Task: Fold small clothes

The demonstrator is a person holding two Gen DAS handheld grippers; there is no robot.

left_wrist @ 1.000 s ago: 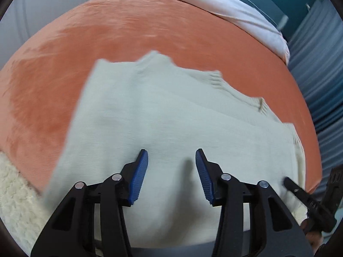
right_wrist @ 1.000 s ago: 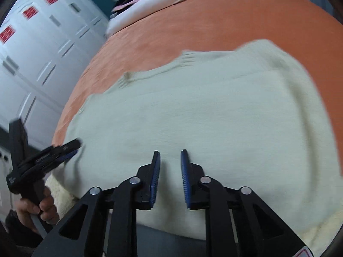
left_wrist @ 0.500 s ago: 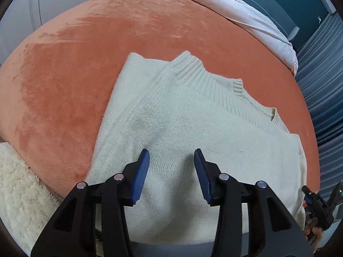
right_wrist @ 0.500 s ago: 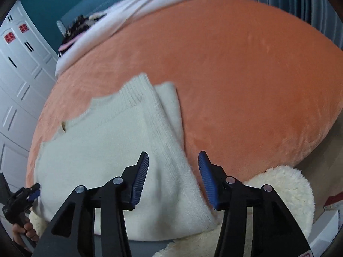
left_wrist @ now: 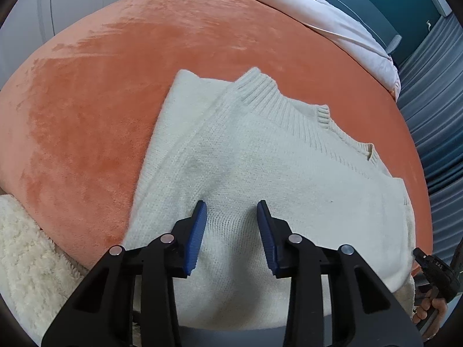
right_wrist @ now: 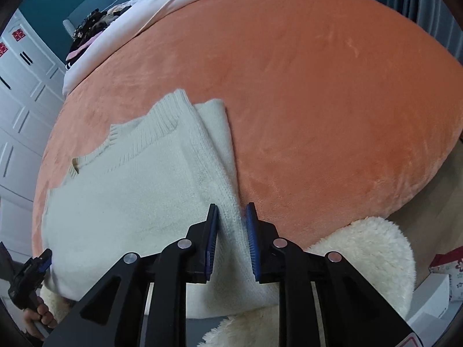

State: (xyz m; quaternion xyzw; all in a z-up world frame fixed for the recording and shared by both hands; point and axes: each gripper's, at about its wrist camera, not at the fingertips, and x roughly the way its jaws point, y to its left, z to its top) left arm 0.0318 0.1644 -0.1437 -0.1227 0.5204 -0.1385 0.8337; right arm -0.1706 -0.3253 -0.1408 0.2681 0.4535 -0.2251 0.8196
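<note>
A cream knit sweater [left_wrist: 260, 173] lies folded on the orange velvet bed cover [left_wrist: 101, 101], ribbed collar at the far edge. It also shows in the right wrist view [right_wrist: 130, 188]. My left gripper [left_wrist: 231, 211] is open and empty, hovering over the sweater's near middle. My right gripper [right_wrist: 231, 214] is partly open with its jaws on either side of the sweater's folded right edge, near the front; I see no firm grip. The left gripper [right_wrist: 31, 266] appears at the sweater's left corner in the right wrist view.
A fluffy cream rug [right_wrist: 361, 260] lies below the bed's front edge. A white duvet [left_wrist: 318, 8] and dark clothes [right_wrist: 89, 29] lie at the far end. White cupboard doors [right_wrist: 17, 101] stand left, blue curtains [left_wrist: 434, 115] right.
Both grippers pulled back toward the front edge. The right gripper swung from the sweater's middle to its right edge, opened wide, then narrowed around the fold. The left gripper stayed open.
</note>
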